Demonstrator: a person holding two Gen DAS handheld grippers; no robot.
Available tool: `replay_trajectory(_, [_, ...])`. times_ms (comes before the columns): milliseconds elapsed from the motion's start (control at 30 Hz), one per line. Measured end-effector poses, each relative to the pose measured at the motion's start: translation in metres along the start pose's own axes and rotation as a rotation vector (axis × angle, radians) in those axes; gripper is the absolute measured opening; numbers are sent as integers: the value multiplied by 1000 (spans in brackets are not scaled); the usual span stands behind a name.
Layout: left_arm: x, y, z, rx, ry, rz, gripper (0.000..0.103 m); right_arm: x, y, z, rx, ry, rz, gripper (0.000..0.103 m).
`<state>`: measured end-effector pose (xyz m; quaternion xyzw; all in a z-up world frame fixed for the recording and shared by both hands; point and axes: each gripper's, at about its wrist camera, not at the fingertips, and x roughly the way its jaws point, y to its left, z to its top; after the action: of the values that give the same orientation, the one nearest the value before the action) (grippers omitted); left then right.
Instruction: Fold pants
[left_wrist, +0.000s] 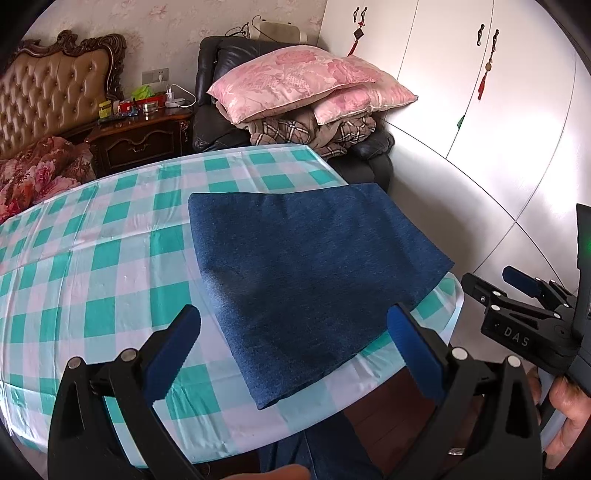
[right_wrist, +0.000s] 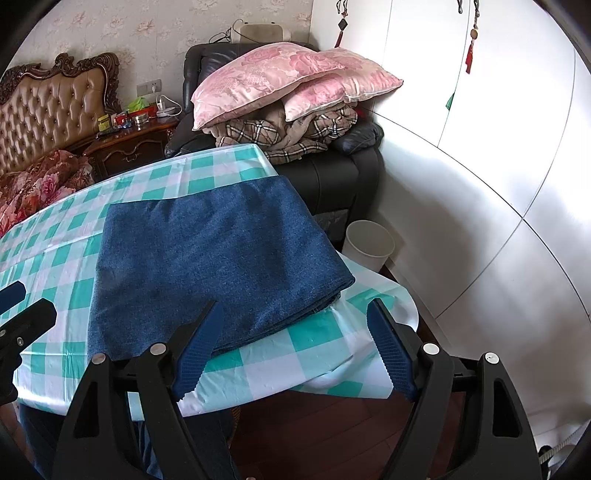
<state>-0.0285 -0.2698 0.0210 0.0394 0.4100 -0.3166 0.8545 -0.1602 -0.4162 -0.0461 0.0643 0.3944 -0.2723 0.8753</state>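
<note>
pants (left_wrist: 310, 273): blue denim, folded to a flat rectangle, lying on the worktop (left_wrist: 110, 236) near its right front corner, on the green-and-white check cloth
pants axis: long side runs from the near edge away toward the armchair (left_wrist: 221, 122), slightly slanted; near short end overhangs the worktop's front edge a bit in left view
left claw (left_wrist: 291, 343): wide open, nothing gripped, hovering over the pants' near end, pads apart from fabric
right claw (right_wrist: 291, 343): wide open, empty, over the front corner of the worktop, just short of the folded edge
left view only: right claw from the side at right edge, hand (left_wrist: 569, 417) on its grip
right view only: white bin (right_wrist: 369, 245) on floor beside worktop; layered fold edges on pants' right side; tip of left claw at left edge
both: pink pillows (right_wrist: 280, 77) stacked on plaid blanket on armchair, bed headboard (left_wrist: 55, 88), nightstand clutter
hard to tell: nightstand items too small; waistband and leg ends not identifiable; under-worktop area dark, blue cloth there cut off
</note>
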Motion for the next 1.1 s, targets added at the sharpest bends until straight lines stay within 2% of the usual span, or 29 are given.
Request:
replay_trajectory(900, [6,-5,2,6,7,-4,101,2,0,-1,6,0,2,76])
replay_trajectory(1100, [14,-12,6,30,-8,-84,101,5,-3,-3,20,5,2,77])
